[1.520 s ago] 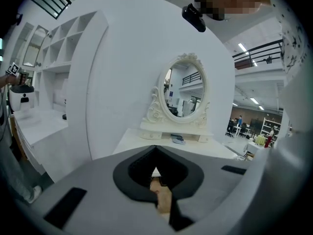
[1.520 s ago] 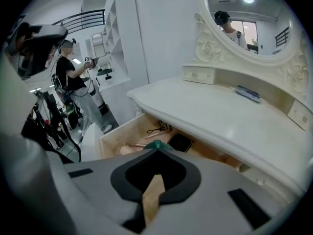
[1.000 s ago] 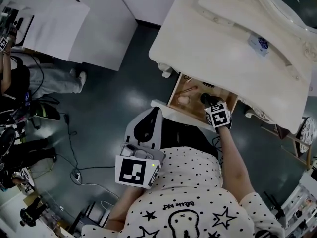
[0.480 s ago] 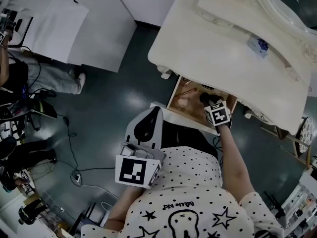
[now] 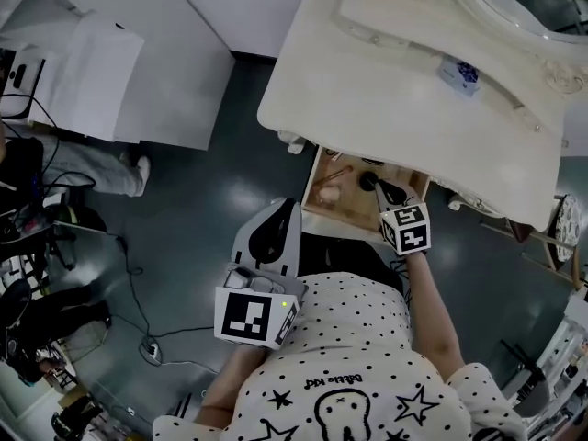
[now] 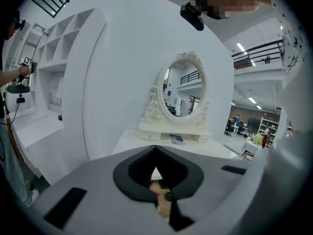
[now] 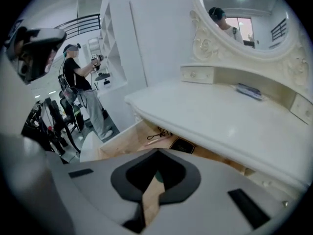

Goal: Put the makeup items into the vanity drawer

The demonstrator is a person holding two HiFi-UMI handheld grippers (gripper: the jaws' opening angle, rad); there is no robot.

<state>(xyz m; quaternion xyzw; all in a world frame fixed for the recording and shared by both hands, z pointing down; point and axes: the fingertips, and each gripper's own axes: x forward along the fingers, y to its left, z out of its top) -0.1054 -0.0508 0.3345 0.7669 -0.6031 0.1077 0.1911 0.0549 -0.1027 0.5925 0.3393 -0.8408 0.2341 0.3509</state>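
Observation:
The vanity drawer (image 5: 319, 175) stands open under the white tabletop (image 5: 367, 90), its wooden floor (image 7: 122, 148) bare in places. Inside lie a beige puff (image 5: 327, 192), a dark round item (image 5: 367, 180), a black compact (image 7: 182, 145) and a thin stick with a cord (image 7: 159, 133). My right gripper (image 5: 379, 191) reaches into the drawer just behind the dark round item; its jaws (image 7: 157, 153) stand shut, with only a narrow slit of wood showing between them. My left gripper (image 5: 286, 207) hangs shut near my body, before the drawer front, holding nothing (image 6: 155, 149).
A small blue item (image 5: 457, 73) lies on the tabletop below the oval mirror (image 7: 244, 13). A white panel (image 5: 83, 62) and a standing person (image 5: 64, 159) are at the left. Cables (image 5: 138, 320) run across the dark floor.
My right gripper has drawn back a little toward my body, while the dark round item stays in place in the drawer. The head view has shifted. The left gripper has not moved.

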